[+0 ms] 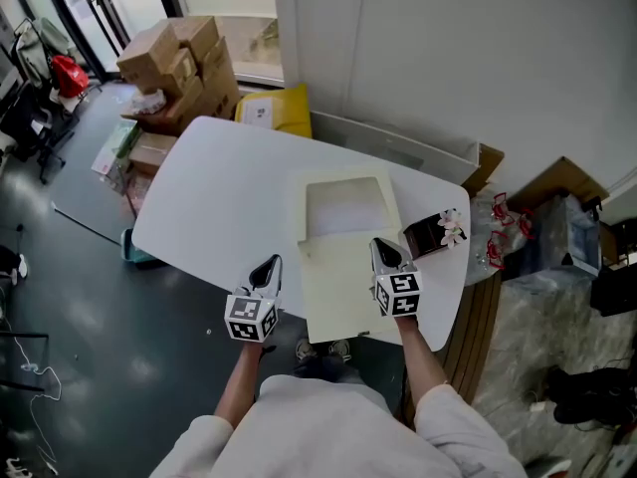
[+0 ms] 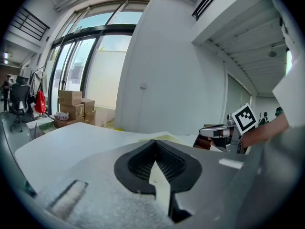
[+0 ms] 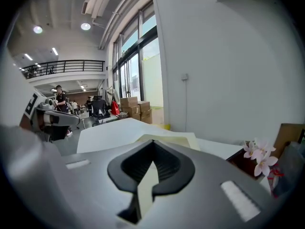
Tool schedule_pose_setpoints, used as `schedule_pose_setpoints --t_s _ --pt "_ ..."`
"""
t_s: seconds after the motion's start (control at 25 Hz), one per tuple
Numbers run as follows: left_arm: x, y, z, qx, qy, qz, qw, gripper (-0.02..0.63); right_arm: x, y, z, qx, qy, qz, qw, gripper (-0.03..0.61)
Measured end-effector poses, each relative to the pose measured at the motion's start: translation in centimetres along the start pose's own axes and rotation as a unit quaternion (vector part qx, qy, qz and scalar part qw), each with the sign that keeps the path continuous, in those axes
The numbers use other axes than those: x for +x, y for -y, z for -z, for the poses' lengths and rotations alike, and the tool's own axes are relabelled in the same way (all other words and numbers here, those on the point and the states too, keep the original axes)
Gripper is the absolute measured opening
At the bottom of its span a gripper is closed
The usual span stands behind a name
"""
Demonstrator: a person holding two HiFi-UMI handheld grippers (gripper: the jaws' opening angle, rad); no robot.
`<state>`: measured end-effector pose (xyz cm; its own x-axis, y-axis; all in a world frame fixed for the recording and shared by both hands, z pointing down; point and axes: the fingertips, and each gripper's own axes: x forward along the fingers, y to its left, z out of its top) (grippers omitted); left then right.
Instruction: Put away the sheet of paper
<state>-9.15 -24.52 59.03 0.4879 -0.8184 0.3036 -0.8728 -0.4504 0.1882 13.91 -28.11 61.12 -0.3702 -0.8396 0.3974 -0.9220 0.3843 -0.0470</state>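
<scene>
Cardboard boxes [image 1: 179,63], pink flowers [image 1: 452,227], white table [image 1: 219,197]

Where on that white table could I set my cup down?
The left half of the table, from its left edge to the cream folder, is bare. The right side is crowded: folder, right gripper over it, flower box at the edge.
</scene>
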Motion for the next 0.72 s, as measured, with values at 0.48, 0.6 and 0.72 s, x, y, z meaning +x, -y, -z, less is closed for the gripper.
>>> schedule_pose_setpoints --t_s 0.48,0.6,0.72 --pt "-0.5 1.6 -4.3 0.027 0.042 0.006 0.9987 0.005 -4.9 -0.4 -4.2 -0.024 0.057 0.021 0.998 0.0" --pt "-0.8 1.7 -5.1 0.031 0.05 0.005 0.9982 0.005 -6.0 -0.7 -4.8 -0.023 0.067 0.024 0.997 0.0" --pt "-1.1 1.9 -5.6 0.035 0.056 0.004 0.9978 0.005 -7.0 -1.0 -5.1 -0.025 0.073 0.025 0.997 0.0"
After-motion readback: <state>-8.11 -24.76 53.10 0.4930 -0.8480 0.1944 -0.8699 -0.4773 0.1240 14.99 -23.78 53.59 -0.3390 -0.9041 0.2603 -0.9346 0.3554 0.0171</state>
